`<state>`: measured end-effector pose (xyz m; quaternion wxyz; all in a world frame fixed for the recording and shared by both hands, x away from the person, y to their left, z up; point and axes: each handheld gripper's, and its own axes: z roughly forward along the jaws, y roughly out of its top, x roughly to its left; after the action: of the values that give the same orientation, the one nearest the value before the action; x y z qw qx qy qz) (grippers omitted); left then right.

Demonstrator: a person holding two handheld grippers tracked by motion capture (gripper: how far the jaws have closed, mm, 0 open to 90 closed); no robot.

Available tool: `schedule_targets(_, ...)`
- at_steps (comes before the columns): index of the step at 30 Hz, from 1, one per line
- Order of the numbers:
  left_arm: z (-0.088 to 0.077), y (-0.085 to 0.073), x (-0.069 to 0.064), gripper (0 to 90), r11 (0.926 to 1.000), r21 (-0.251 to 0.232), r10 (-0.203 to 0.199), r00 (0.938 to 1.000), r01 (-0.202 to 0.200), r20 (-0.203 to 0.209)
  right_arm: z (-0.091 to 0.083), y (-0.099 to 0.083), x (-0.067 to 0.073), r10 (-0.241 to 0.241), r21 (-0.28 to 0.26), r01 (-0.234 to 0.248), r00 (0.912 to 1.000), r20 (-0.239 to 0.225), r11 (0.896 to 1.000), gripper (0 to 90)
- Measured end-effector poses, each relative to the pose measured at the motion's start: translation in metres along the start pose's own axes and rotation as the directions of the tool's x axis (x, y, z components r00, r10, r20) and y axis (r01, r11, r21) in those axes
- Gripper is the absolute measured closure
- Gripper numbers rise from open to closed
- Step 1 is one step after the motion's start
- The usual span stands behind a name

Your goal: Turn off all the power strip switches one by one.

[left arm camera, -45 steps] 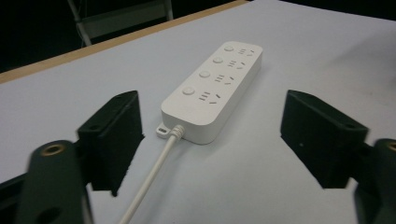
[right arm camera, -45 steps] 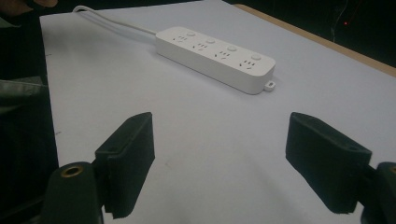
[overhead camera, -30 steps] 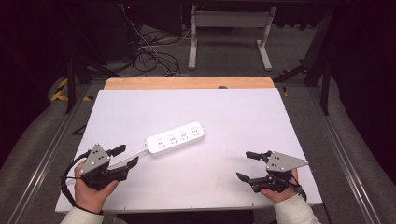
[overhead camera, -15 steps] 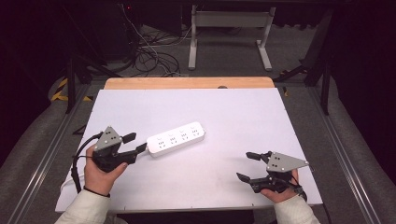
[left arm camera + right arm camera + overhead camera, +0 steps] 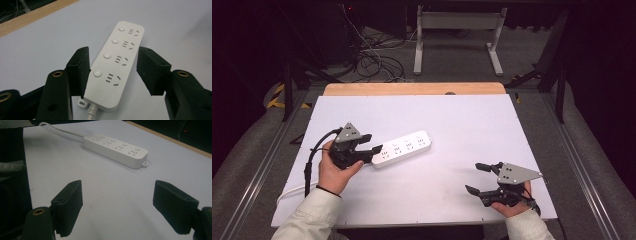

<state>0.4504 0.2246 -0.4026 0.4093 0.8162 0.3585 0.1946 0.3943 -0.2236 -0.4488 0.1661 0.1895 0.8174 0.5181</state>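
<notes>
The power strip (image 5: 117, 65), stiff, light and smooth-sided, lies between the left gripper (image 5: 112, 72)'s closing, part-open jaws; grip its cord end. Right gripper (image 5: 125, 205) jaws wide, empty.

The desk (image 5: 472, 120) carries a pale lilac sheet over most of its top; along its far edge a strip of bare light wood (image 5: 412, 89) runs from side to side. Beyond that strip, on the grey floor, a white metal frame (image 5: 457, 35) stands on two feet. Left of the frame, a tangle of dark cables (image 5: 372, 62) lies on the floor. Off the desk's far left corner, a yellow-and-black striped marking (image 5: 276, 96) shows beside a dark post.
</notes>
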Motion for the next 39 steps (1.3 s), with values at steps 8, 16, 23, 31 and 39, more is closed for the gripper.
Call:
schedule_targets(8,0.017,0.011,0.003,47.8,0.9997,0.024,-0.007,0.9999,0.006,0.014,0.0,0.0,0.0,0.0,0.0,0.0,1.0,-0.002,1.0,24.4)
schedule_targets(16,0.029,0.013,0.005,51.8,0.9986,0.053,-0.012,0.9998,0.011,0.015,-0.001,0.0,0.0,-0.003,-0.005,0.003,1.0,-0.001,1.0,24.4)
schedule_targets(23,0.032,0.013,0.011,67.7,0.9945,0.103,-0.018,0.9998,0.019,-0.008,0.0,0.0,0.0,-0.004,-0.003,0.004,1.0,-0.001,1.0,24.4)
schedule_targets(31,0.04,0.016,0.018,90.0,0.9796,0.195,-0.052,0.9985,0.049,0.015,0.0,0.0,0.0,-0.005,-0.003,0.005,1.0,-0.002,1.0,24.4)
schedule_targets(39,0.055,0.016,0.023,90.0,0.9579,0.284,-0.052,0.9985,0.045,0.018,0.0,0.0,0.0,-0.006,-0.002,0.006,1.0,-0.004,1.0,24.4)
